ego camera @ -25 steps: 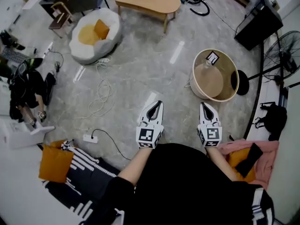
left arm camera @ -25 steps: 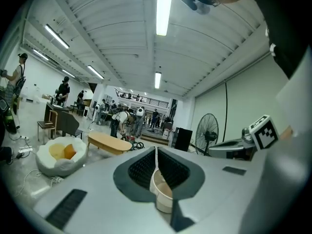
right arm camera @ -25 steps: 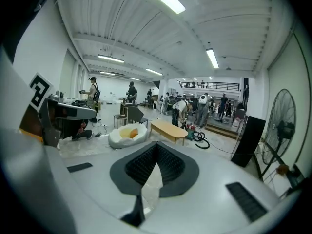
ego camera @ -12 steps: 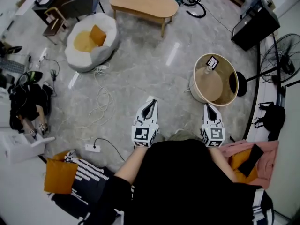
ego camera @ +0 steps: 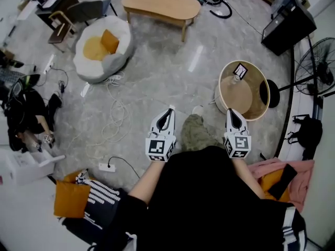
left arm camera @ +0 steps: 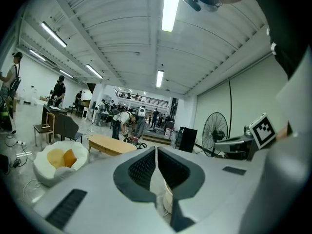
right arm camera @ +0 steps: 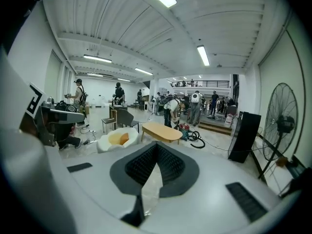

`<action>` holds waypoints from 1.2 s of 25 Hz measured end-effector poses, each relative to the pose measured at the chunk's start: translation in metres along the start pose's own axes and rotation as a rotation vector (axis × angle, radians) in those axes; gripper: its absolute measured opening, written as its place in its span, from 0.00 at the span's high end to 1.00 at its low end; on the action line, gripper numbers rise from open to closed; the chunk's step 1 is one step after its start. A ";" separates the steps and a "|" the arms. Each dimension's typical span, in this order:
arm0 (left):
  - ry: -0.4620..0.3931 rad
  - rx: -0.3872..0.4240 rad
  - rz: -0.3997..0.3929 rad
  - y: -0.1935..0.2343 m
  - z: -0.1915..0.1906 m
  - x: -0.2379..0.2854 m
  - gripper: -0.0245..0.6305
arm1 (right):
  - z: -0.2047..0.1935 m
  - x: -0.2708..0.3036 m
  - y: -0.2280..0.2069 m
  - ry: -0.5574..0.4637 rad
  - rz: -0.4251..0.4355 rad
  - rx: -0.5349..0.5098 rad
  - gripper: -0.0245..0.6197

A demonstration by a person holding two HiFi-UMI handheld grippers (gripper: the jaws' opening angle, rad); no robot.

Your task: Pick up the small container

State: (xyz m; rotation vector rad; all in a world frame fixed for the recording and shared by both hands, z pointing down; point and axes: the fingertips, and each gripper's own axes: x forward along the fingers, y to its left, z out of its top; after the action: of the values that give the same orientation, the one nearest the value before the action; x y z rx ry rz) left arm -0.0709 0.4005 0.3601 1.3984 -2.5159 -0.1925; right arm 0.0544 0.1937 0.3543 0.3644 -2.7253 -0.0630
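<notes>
A round beige tub (ego camera: 257, 106) stands on the floor at the right of the head view, just ahead of my right gripper (ego camera: 230, 112). Inside it lie a small pale object (ego camera: 233, 81) and a white card with a black square marker (ego camera: 239, 70); what the pale object is I cannot tell. My left gripper (ego camera: 168, 110) is held level with the right one, further left over the bare floor. Both grippers are shut with nothing between the pads, as the left gripper (left arm camera: 156, 150) and right gripper (right arm camera: 157, 146) views confirm.
The person's camouflage trouser leg (ego camera: 194, 134) and shoe (ego camera: 198, 110) are between the grippers. A white beanbag with an orange cushion (ego camera: 102, 46), a wooden oval table (ego camera: 159, 4), floor cables (ego camera: 112, 114), a power strip (ego camera: 107, 167), a fan (ego camera: 319, 61) and a black cabinet (ego camera: 288, 27) surround the area.
The person has stepped forward: a leg and shoe have come into view between the grippers, and the tub now lies closer to the right gripper. Both grippers stayed shut.
</notes>
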 end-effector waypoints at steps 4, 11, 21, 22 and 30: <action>0.022 0.004 -0.019 -0.001 -0.005 0.043 0.91 | -0.003 0.032 -0.022 -0.007 -0.006 0.031 0.93; 0.083 0.068 -0.105 -0.014 0.002 0.165 0.91 | -0.009 0.097 -0.105 0.001 -0.085 0.108 0.93; 0.192 0.054 -0.249 -0.057 0.009 0.401 0.91 | -0.025 0.200 -0.269 0.138 -0.201 0.208 0.93; 0.187 0.058 -0.258 -0.062 0.009 0.411 0.91 | -0.029 0.200 -0.277 0.146 -0.201 0.201 0.93; 0.210 0.082 -0.293 -0.097 -0.011 0.444 0.91 | -0.049 0.195 -0.317 0.141 -0.228 0.206 0.93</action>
State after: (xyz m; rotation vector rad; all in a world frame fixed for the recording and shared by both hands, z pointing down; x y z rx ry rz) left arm -0.2132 -0.0278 0.4177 1.7189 -2.1660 0.0048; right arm -0.0227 -0.1630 0.4424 0.7096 -2.5459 0.1764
